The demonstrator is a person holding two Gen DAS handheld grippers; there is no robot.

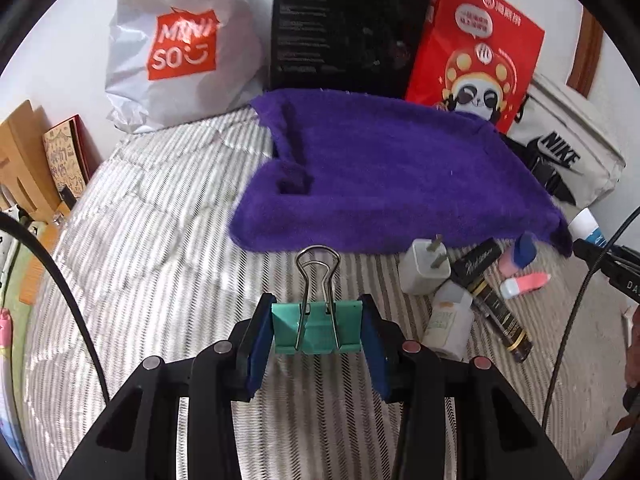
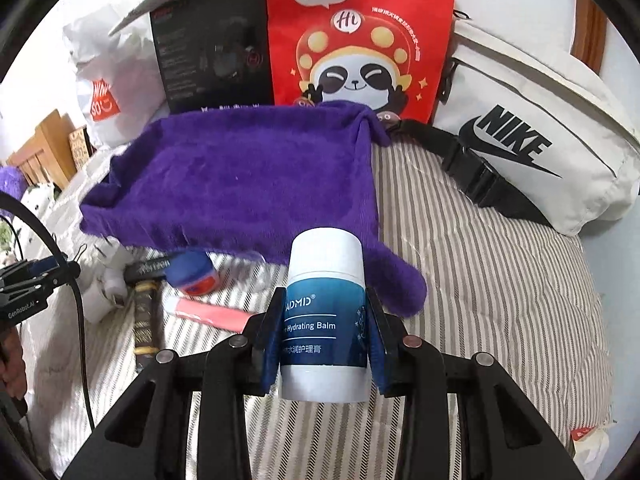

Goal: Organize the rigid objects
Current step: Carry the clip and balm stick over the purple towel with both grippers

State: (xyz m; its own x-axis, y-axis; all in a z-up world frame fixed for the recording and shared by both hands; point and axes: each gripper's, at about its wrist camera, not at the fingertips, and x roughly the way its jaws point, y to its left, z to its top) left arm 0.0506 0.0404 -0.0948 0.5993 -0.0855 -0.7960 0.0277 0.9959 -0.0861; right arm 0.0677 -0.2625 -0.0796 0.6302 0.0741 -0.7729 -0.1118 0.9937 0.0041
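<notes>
On the bed (image 1: 160, 208), a soft quilted cover in grey and white stripes carries everything. Purple towel (image 2: 240, 176): plush, fuzzy pile, roughly rectangular, spread flat across the middle. Behind it, upright: crinkled white plastic bag (image 1: 180, 44), matte black carton (image 1: 344, 28), glossy red paper bag (image 2: 360, 36) with panda print. White fabric waist bag (image 2: 532, 140), black strap and buckle, lies right of the towel.

Right tongs (image 2: 324, 340): blue pads pressed on a smooth white cylindrical balm stick (image 2: 324, 312) with blue label, held upright, clear of the cover. Left tongs (image 1: 318, 332): clamped on a teal metal binder clip (image 1: 318, 328), wire handles pointing away, held above the cover.

Small items lie beside the towel's near edge: white boxy plug adapter (image 1: 424, 268), slim black-gold tube (image 1: 496, 300), pink stick (image 1: 524, 284).
</notes>
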